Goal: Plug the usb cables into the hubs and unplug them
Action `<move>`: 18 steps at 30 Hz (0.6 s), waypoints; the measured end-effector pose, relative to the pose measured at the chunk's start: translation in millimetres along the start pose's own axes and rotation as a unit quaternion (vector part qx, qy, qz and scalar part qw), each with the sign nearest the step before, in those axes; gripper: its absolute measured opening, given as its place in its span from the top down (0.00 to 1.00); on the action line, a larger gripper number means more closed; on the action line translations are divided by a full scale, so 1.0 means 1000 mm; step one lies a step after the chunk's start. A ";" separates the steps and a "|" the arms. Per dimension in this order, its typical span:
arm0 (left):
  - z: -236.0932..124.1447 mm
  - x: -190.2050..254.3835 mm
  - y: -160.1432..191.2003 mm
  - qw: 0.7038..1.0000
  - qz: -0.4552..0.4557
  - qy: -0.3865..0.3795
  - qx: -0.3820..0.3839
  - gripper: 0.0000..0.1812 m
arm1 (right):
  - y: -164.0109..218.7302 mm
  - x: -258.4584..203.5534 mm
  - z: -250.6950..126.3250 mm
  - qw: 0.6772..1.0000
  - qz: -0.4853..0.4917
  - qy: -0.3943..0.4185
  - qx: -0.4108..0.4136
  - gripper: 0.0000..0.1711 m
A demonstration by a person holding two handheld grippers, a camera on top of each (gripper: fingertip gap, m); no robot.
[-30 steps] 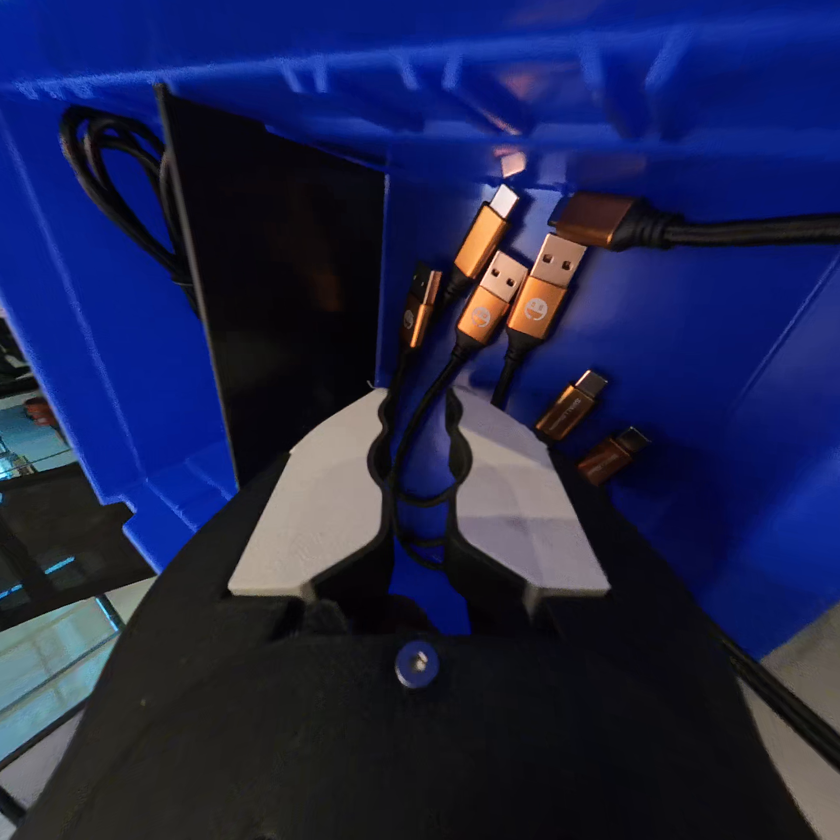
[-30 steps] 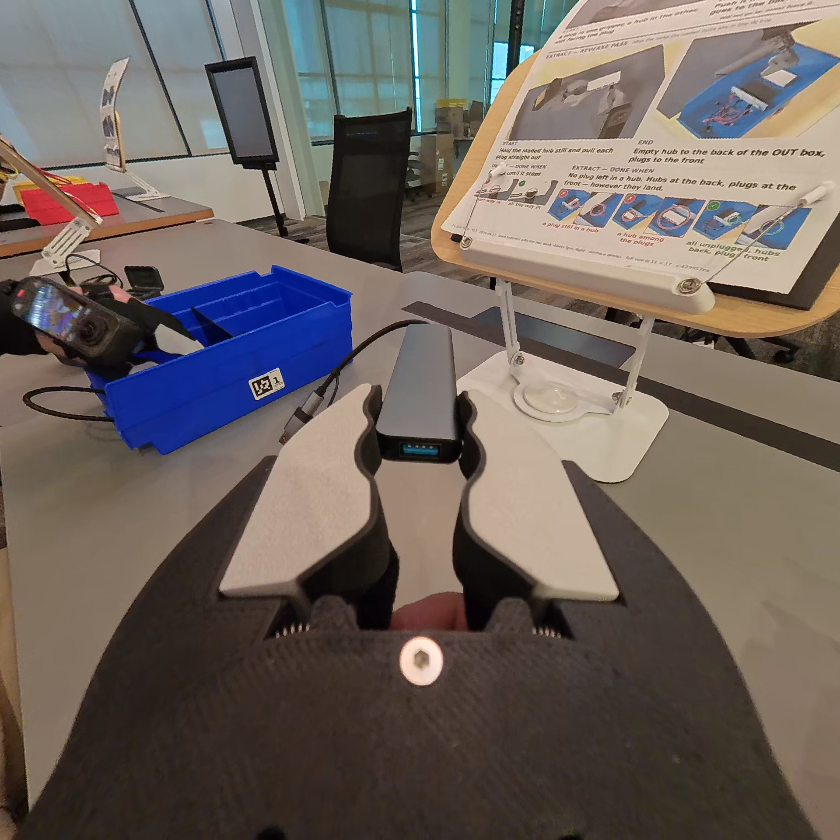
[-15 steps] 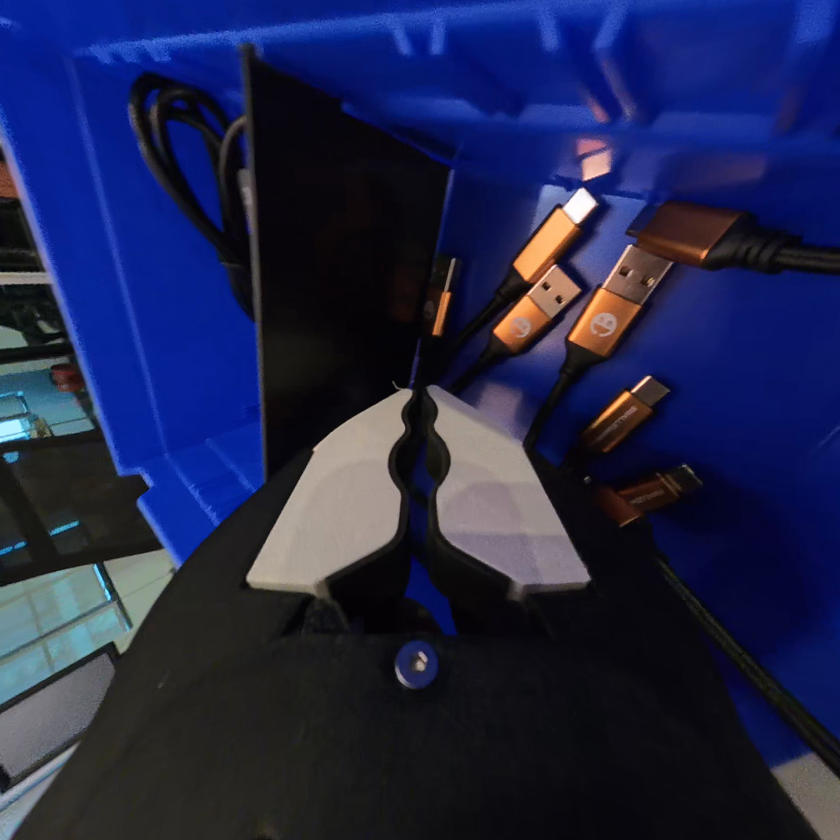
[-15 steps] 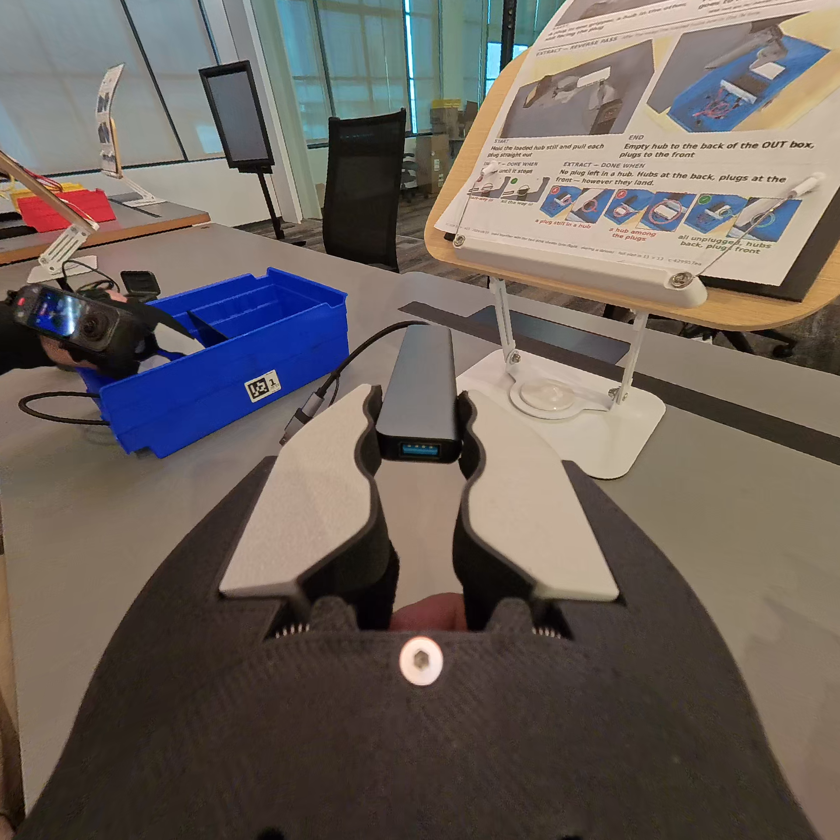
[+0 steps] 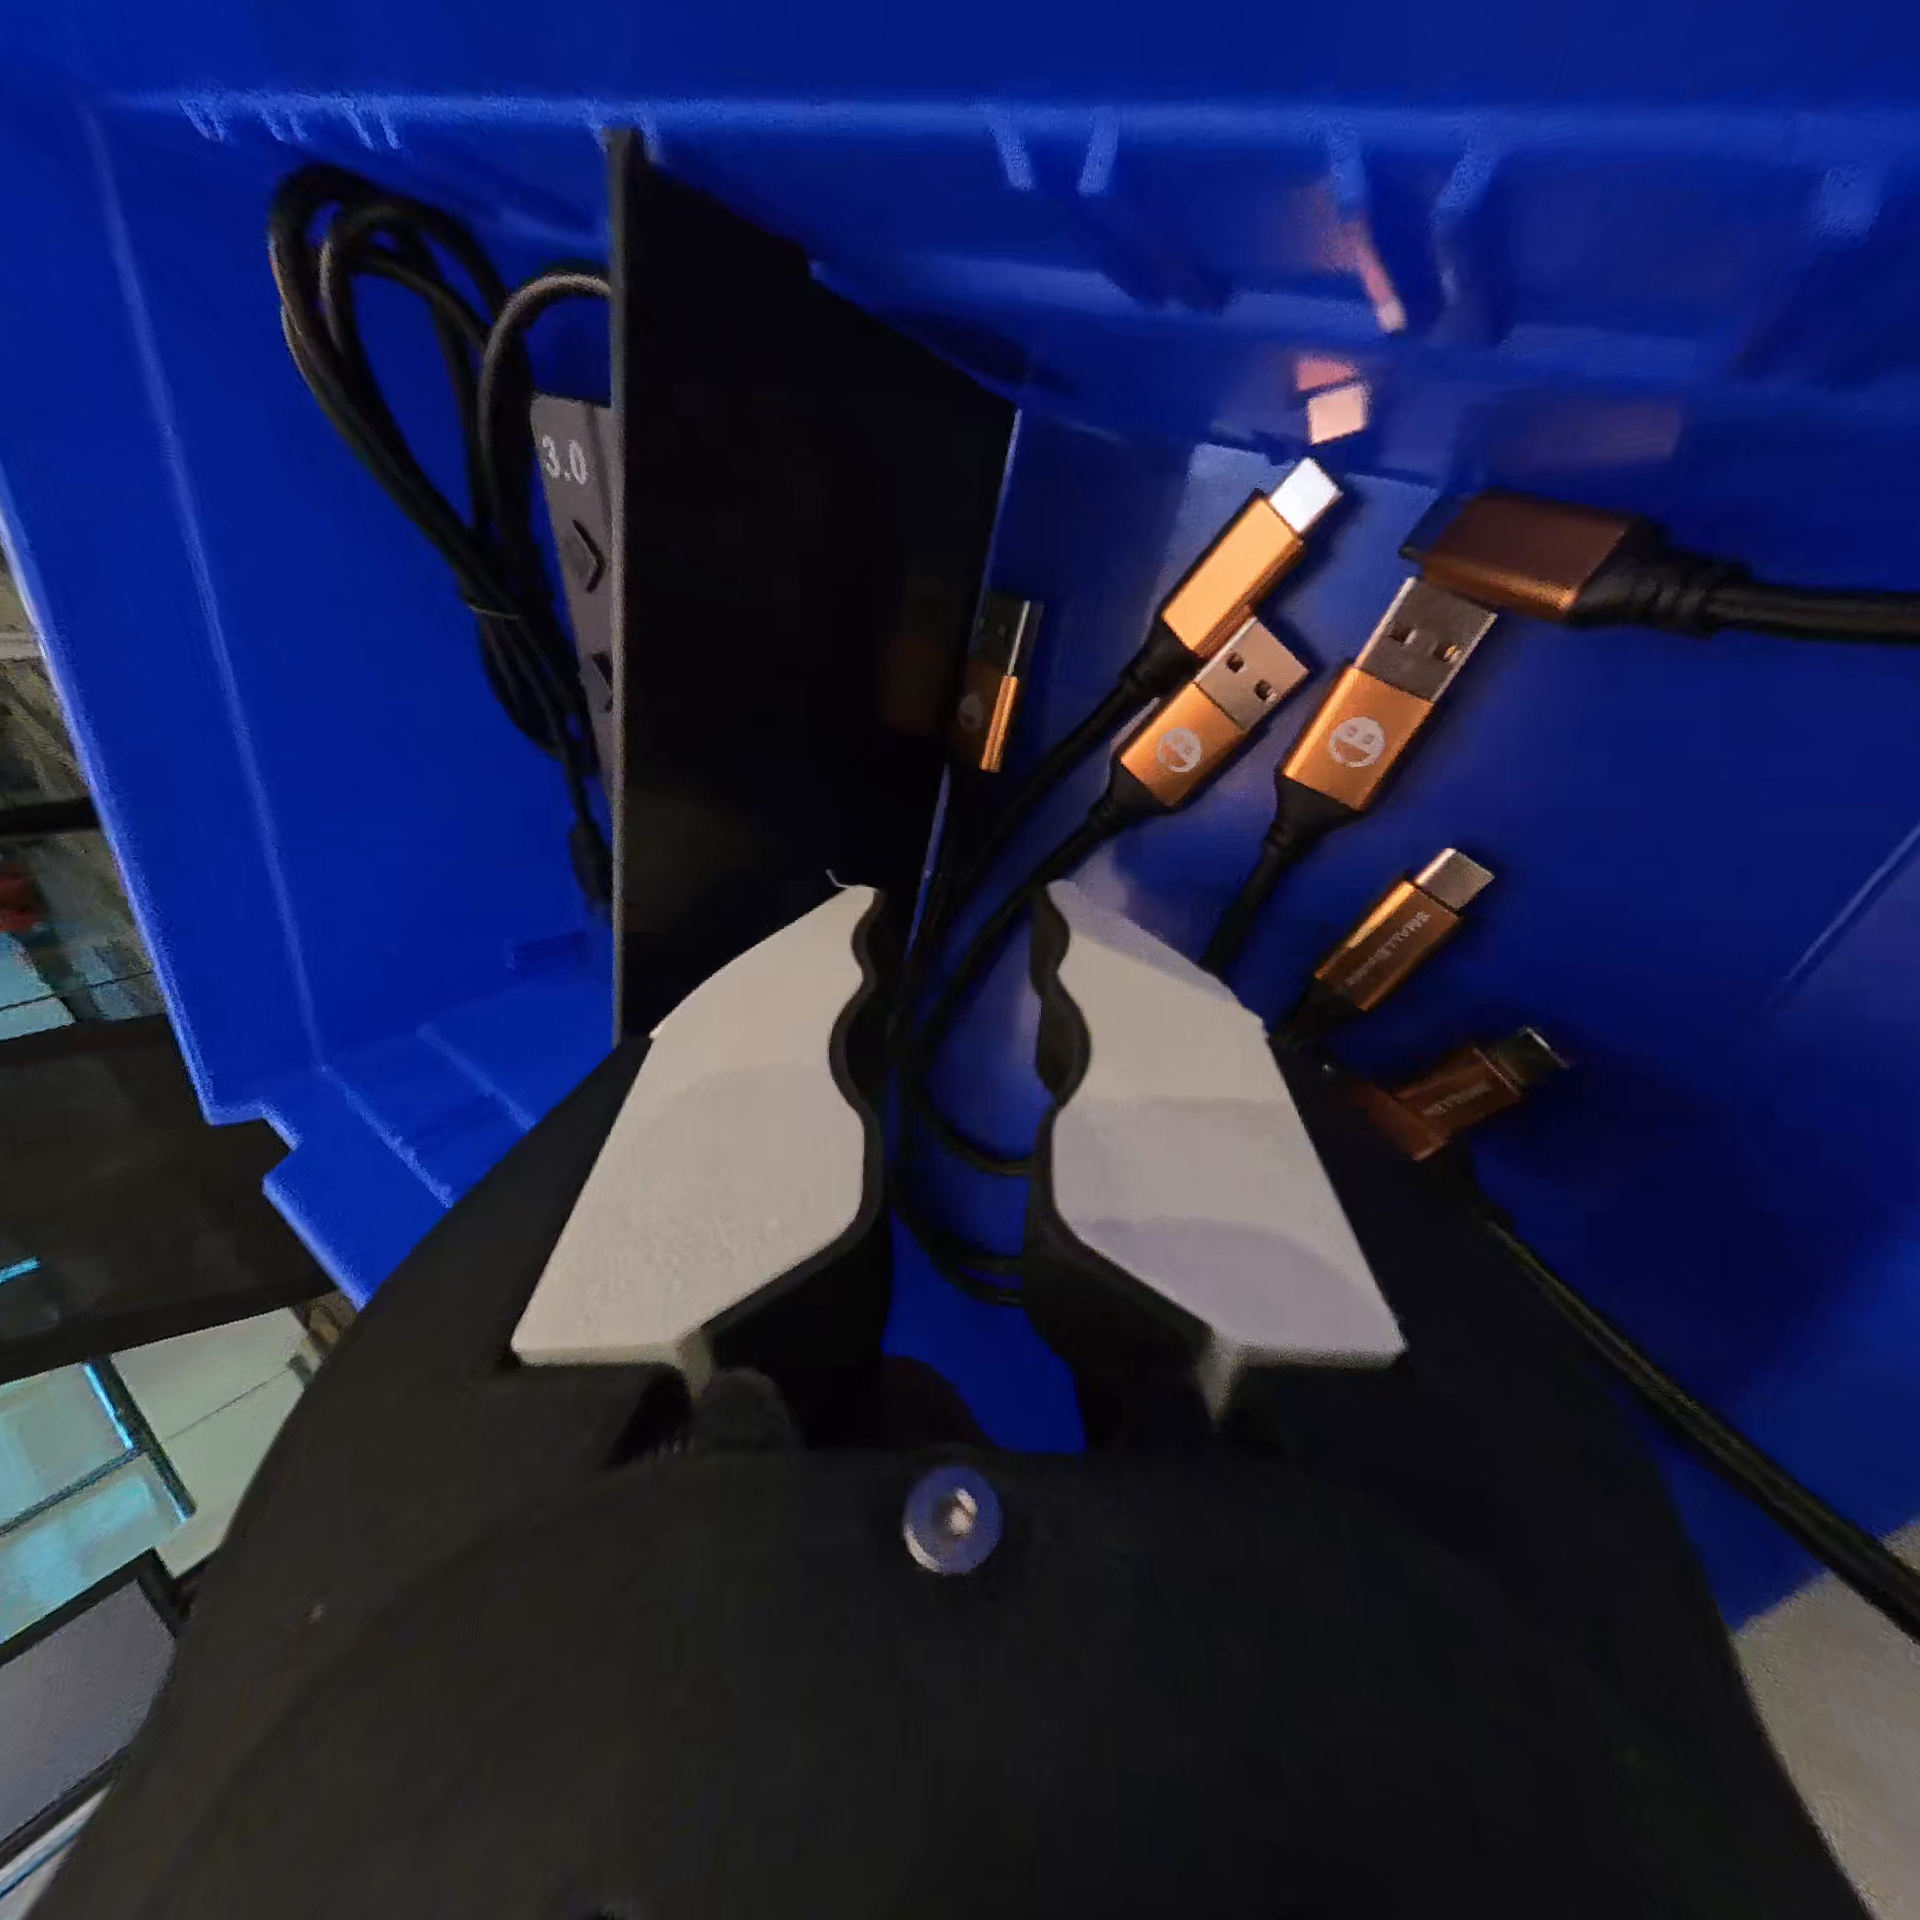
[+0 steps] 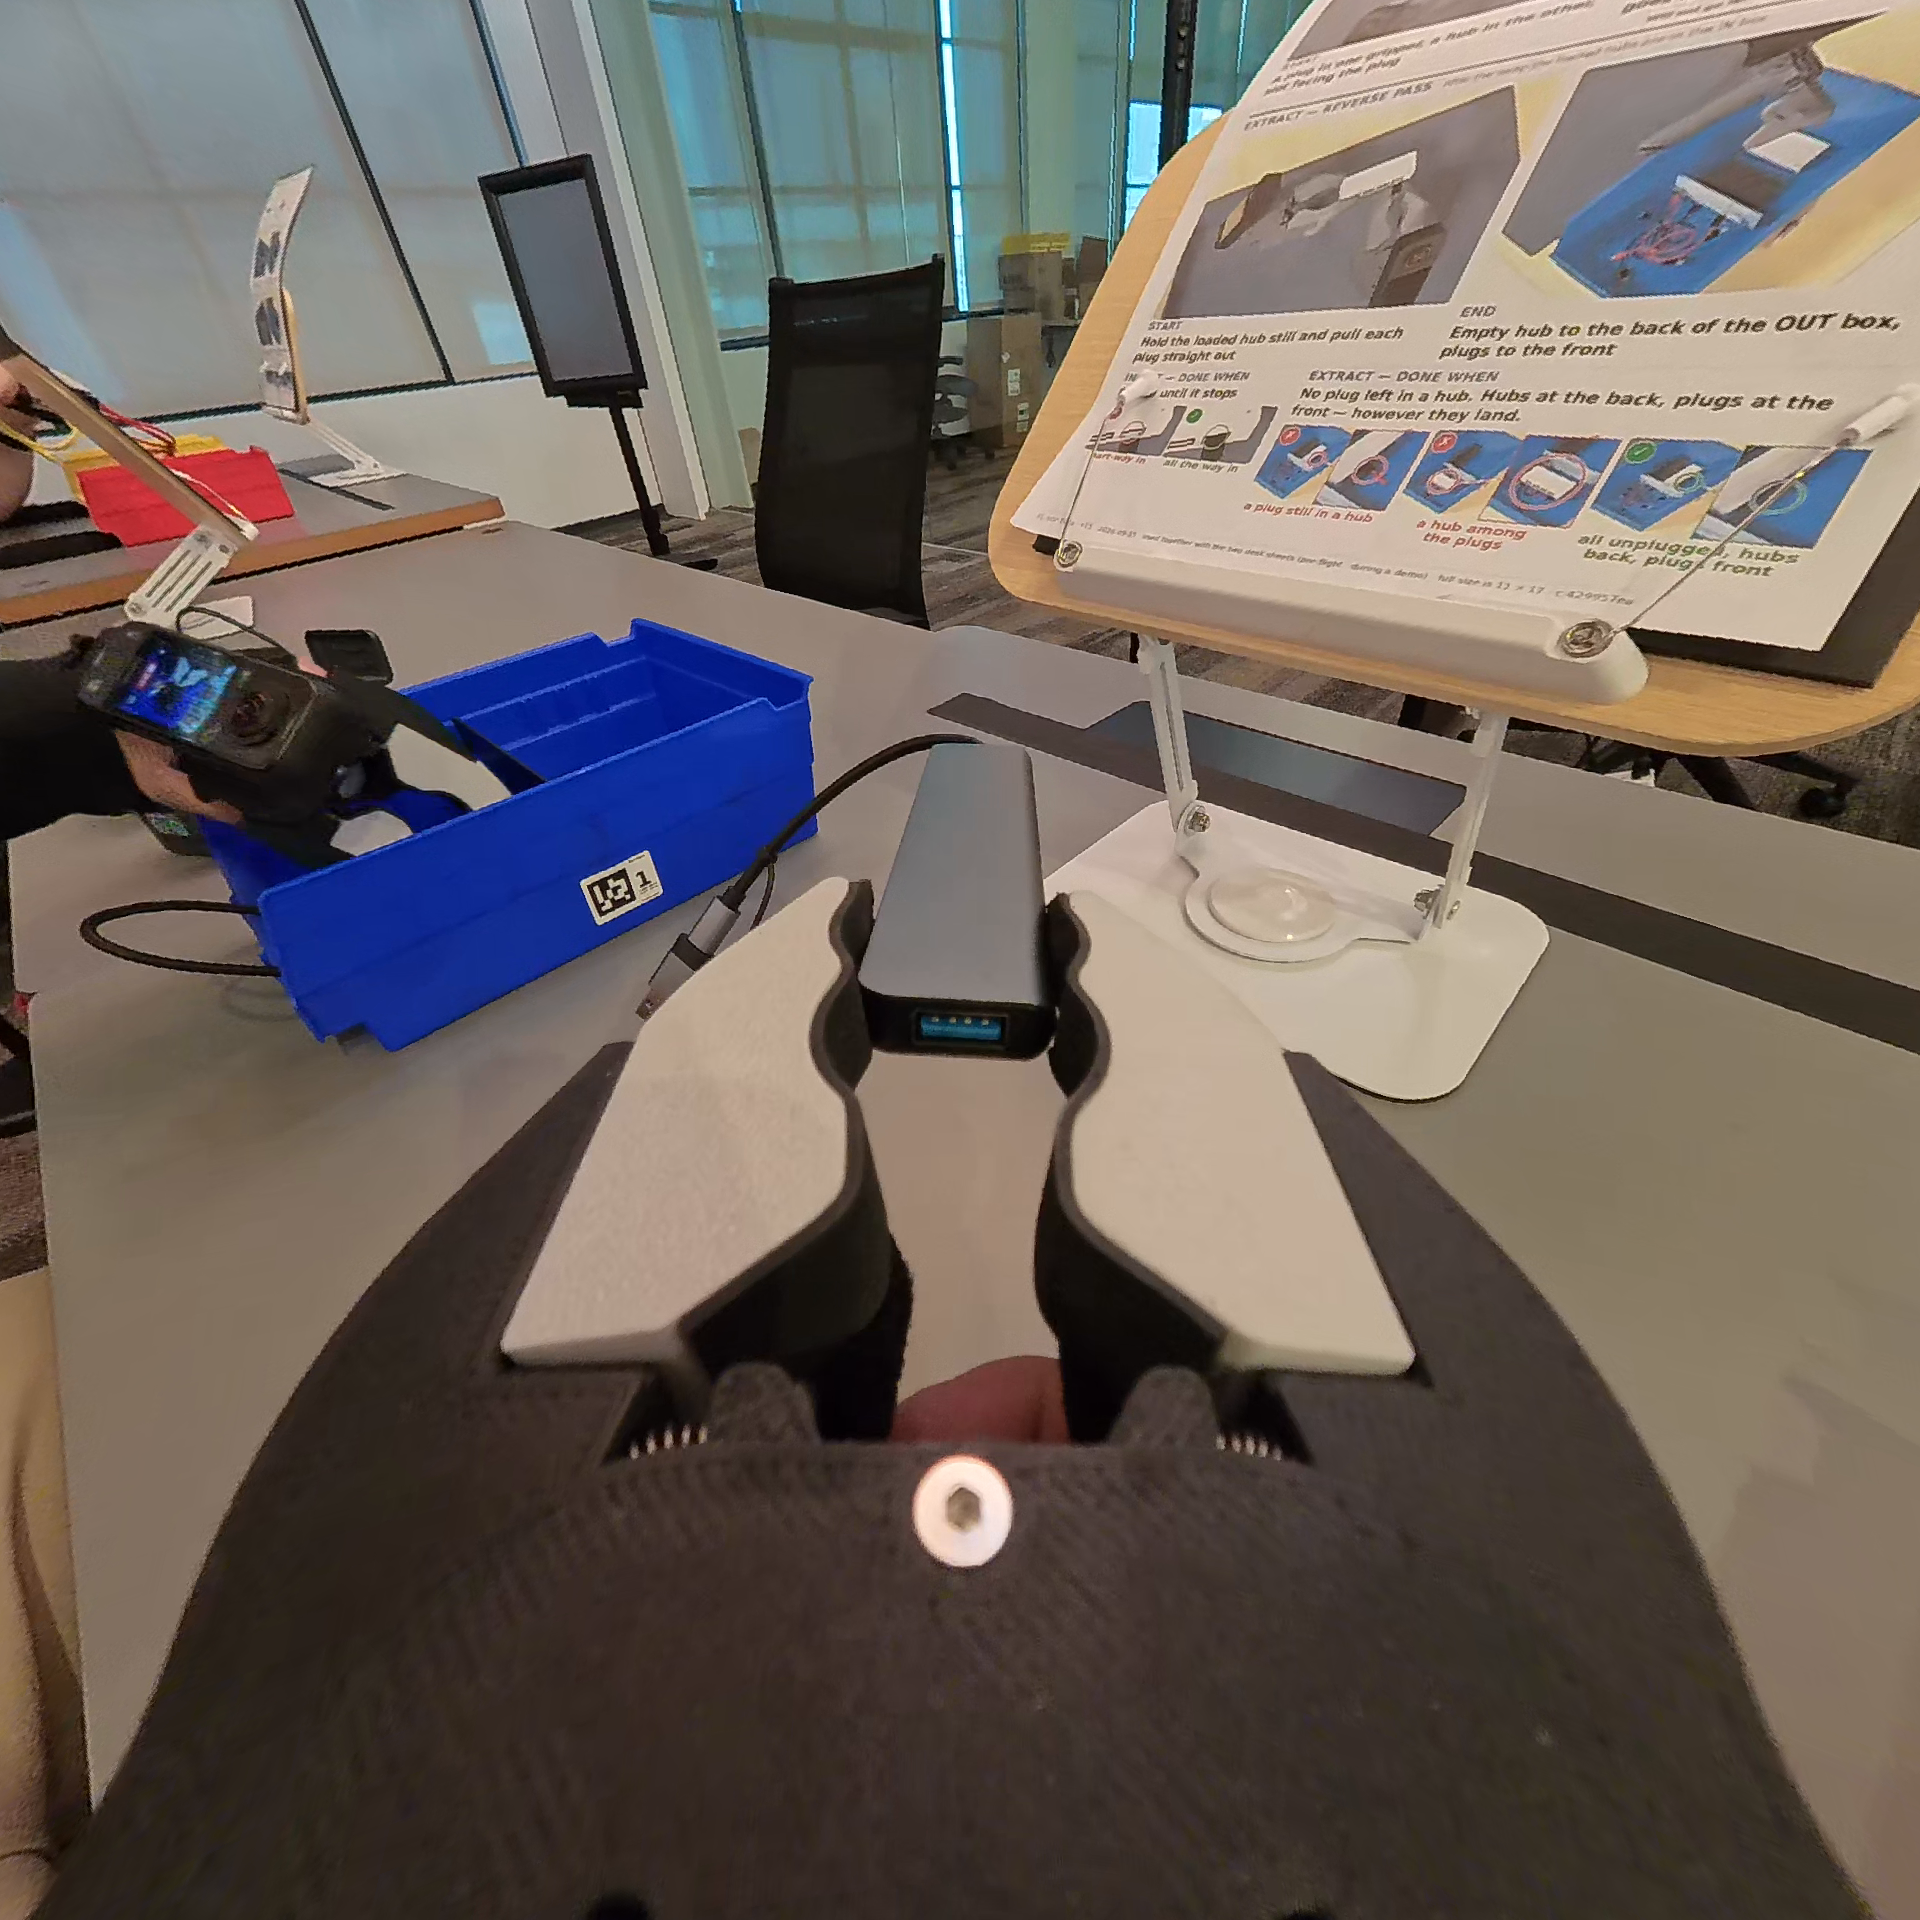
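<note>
A: How is the left gripper point(image 5: 956, 914) posed?

B: It is reached down into the blue bin point(image 5: 1662, 883), beside the black divider point(image 5: 790, 623). Its fingers are held apart, and thin black cable runs point(image 5: 966, 997) are seen in the gap between them; whether any of them is touched cannot be told. From the right wrist view, the same gripper point(image 6: 416, 748) is seen at the near end of the blue bin point(image 6: 540, 894), held by a gloved hand point(image 6: 73, 769).

A: And the plugs?

B: A cluster of orange-sleeved USB plugs point(image 5: 1361, 696) is laid on the bin floor just beyond the fingertips, metal ends pointed away from the gripper and fanned up to the right. Behind the divider a grey hub point(image 5: 577, 561) and a coiled black cable point(image 5: 416, 499) are partly hidden.

A: The right gripper point(image 6: 956, 914)?

B: It is held level above the grey table point(image 6: 1662, 1247), to the right of the bin, and is clamped on a dark grey hub point(image 6: 966, 873). The hub's long axis is run straight along the fingers; its blue port is faced back toward the camera, and its own cable point(image 6: 810, 821) is trailed off toward the bin. An instruction stand point(image 6: 1455, 520) is stood further right
</note>
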State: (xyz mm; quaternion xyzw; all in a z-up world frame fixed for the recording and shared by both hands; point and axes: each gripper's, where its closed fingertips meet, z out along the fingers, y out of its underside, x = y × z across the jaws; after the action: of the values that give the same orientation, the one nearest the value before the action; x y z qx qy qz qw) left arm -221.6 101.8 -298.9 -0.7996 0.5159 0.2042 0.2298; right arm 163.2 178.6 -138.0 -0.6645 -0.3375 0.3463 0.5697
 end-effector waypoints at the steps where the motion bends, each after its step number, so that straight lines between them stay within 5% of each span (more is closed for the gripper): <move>1: 0.002 -0.002 -0.001 1.000 0.002 -0.002 0.003 0.85 | 0.000 0.000 0.000 1.000 0.000 0.000 0.001 0.82; 18: 0.024 -0.002 -0.001 0.999 -0.032 0.030 -0.008 0.99 | -0.001 0.005 -0.001 1.000 0.013 0.000 0.005 0.82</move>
State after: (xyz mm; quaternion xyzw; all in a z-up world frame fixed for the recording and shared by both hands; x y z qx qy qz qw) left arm -223.4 117.3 -316.8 -0.8231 0.4951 0.1770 0.2144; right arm 166.9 182.6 -137.3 -0.6655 -0.3274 0.3558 0.5687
